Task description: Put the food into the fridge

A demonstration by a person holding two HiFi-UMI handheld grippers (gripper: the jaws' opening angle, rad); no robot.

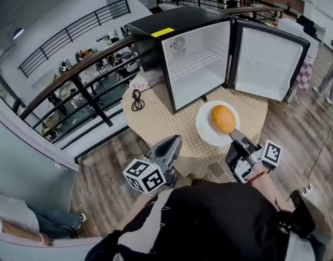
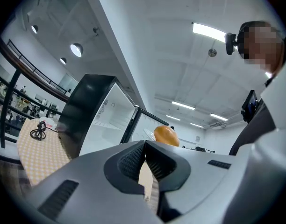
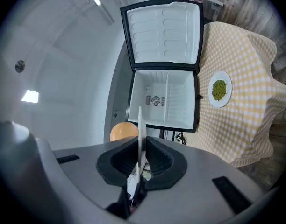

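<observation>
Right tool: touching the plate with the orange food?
Touching. The right gripper view shows the plate rim clamped between the right tool's shut jaws.

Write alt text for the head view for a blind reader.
The right gripper holds a white plate by its rim, a round orange food on it, before an open, empty mini fridge on a checked table. The left gripper is shut and empty.
</observation>
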